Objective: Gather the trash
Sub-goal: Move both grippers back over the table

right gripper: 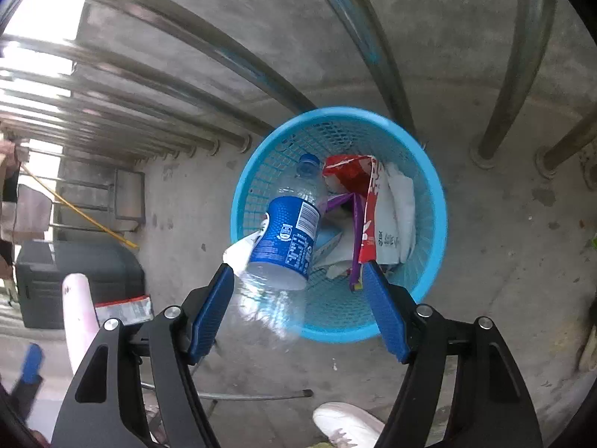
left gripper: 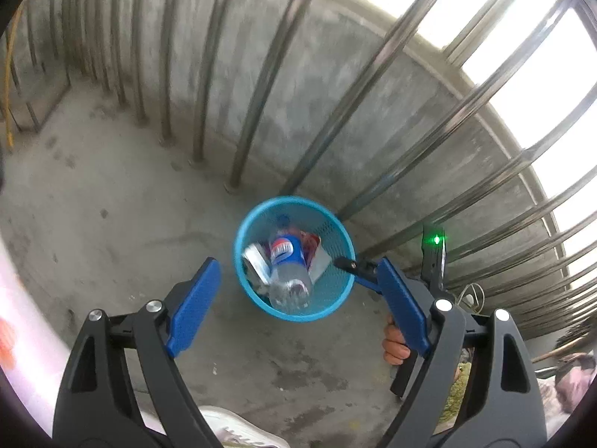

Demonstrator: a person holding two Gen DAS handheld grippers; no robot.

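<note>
On the concrete floor (left gripper: 112,224), at the foot of the steel railing (left gripper: 261,86), stands the blue mesh basket (left gripper: 335,283) that receives the trash.

Left view, left to right: your left tool (left gripper: 296,302) hovers above the basket with its blue pads (left gripper: 194,306) spread wide and nothing between them. The basket sits in the gap between the pads, farther off and below. A clear plastic bottle (left gripper: 289,272) with a blue label lies tilted in it, base toward you, cap toward the railing. Beside the bottle lie a silvery wrapper (left gripper: 257,261) on its left and red and white wrappers (left gripper: 315,250) on its right. At the basket's right edge the tip of your right tool (left gripper: 358,267) shows, with your hand (left gripper: 395,343) below it.

Right view, left to right: a dark bin (right gripper: 74,280) stands at the left near a yellow stick (right gripper: 82,212). Your right tool (right gripper: 298,295) is also wide open and holds nothing. The bottle (right gripper: 291,231) appears just ahead of its left pad (right gripper: 212,310), its blurred base over the basket's (right gripper: 433,194) near rim, its blue cap (right gripper: 309,162) deep inside; whether the pad touches it cannot be told. To the right of the bottle lie a purple strip (right gripper: 356,231), a red packet (right gripper: 358,175) and white paper (right gripper: 403,201). A white shoe (right gripper: 347,425) shows at the bottom edge.
</note>
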